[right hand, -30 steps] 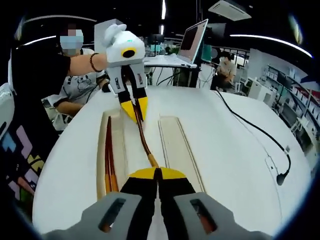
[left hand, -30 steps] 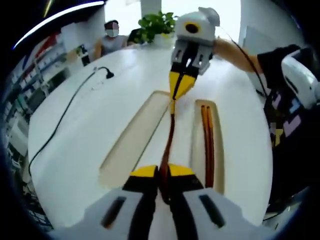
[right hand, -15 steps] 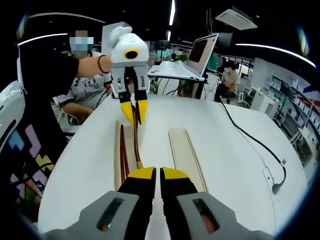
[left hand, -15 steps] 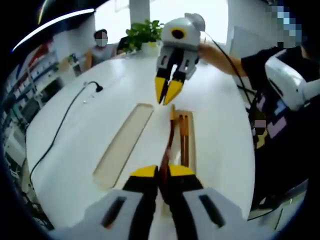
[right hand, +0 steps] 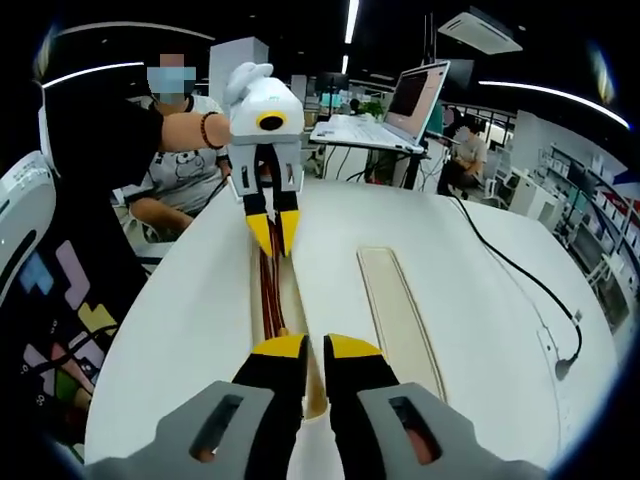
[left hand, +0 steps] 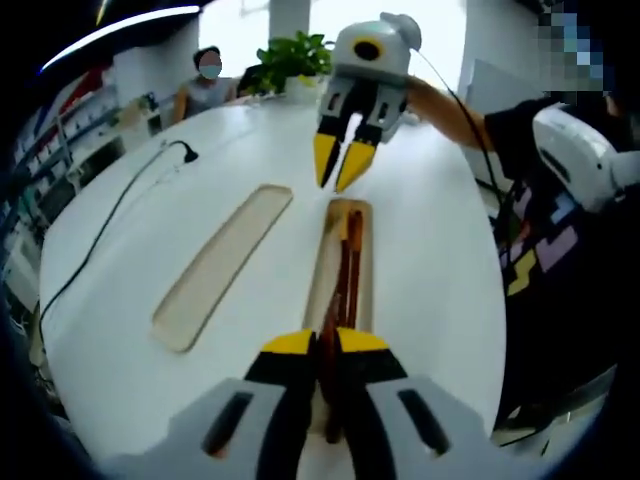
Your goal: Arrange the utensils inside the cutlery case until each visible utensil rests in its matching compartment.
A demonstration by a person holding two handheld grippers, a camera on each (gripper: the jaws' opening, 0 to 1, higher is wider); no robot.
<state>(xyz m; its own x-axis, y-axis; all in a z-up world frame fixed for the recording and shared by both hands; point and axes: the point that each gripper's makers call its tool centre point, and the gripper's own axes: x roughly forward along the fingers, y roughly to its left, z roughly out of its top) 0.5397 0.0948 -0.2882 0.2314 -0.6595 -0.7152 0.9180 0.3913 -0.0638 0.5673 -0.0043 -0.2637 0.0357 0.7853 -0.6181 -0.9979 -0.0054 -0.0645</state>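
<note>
My left gripper (left hand: 322,346) is shut on the near end of a thin brown chopstick (left hand: 334,300). The stick runs forward into a long wooden compartment (left hand: 318,262) sunk in the white table, beside a pair of brown chopsticks (left hand: 353,245). My right gripper (left hand: 338,172) hangs open just above the far end of that compartment, holding nothing. In the right gripper view its yellow fingertips (right hand: 281,350) stand slightly apart. There the left gripper (right hand: 272,232) faces me over the compartment (right hand: 292,300) with the chopsticks (right hand: 270,292).
A second long compartment (left hand: 222,262) (right hand: 398,310) lies empty beside the first. A black cable (left hand: 110,225) crosses the table. A potted plant (left hand: 292,55) and a laptop (right hand: 395,105) stand at the table's ends. People sit around the table.
My right gripper has let go of the chopstick's far end and opened. My left gripper has brought the stick over the compartment with the other chopsticks.
</note>
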